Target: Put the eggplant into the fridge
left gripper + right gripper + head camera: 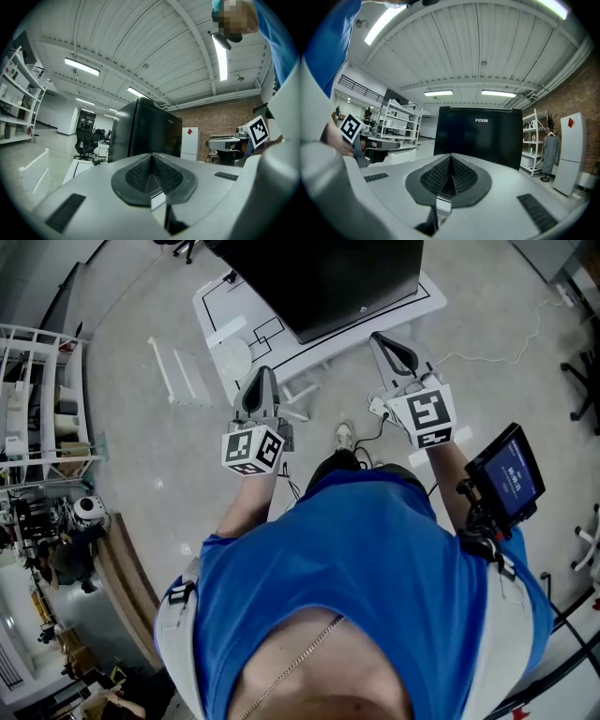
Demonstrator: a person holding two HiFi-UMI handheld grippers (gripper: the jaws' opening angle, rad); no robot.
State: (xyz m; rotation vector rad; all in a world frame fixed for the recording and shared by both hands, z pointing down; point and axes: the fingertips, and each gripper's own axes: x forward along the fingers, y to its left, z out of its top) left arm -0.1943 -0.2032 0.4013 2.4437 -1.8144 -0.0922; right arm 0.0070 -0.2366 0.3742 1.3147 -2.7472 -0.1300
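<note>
fridge [480, 140], black and closed, stands ahead of both tongs. left gripper [151, 168] and right gripper [450, 164] are each clenched, jaws together with nothing between them, held level side by side.

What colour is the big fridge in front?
The fridge is black all over. It shows best in the right gripper view.

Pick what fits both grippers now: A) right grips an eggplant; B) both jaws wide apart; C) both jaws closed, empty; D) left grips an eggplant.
C: the left gripper and the right gripper each show jaws pressed together with nothing between them, pointing toward the black fridge.
</note>
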